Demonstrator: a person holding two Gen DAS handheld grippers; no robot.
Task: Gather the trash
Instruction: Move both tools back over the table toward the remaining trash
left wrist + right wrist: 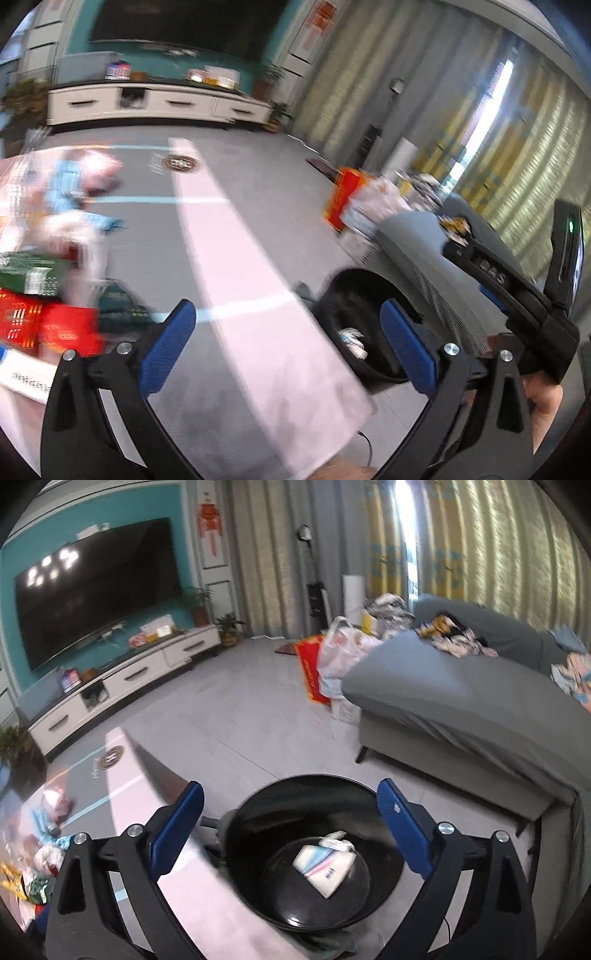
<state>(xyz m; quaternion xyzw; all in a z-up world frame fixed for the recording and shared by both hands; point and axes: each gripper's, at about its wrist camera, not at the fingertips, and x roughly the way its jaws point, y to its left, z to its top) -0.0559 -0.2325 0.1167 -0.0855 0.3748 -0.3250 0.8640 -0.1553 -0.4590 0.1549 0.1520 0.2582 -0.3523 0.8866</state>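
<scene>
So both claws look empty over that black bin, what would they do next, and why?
Probably swing the left gripper back toward the litter on the table. Both it and the right gripper are open and empty, a packet already lies in the black bin, and wrappers are still on the table.

Black round bin (314,853), upright, open top, on floor at 6 o'clock in right wrist view. Inside: white tissue pack (327,867) w/ pink-blue stripes lying flat, crumpled white wrapper (336,840) touching it at 12 o'clock. More litter (44,860), blurred, on worktop (207,897) at 8 o'clock.
</scene>
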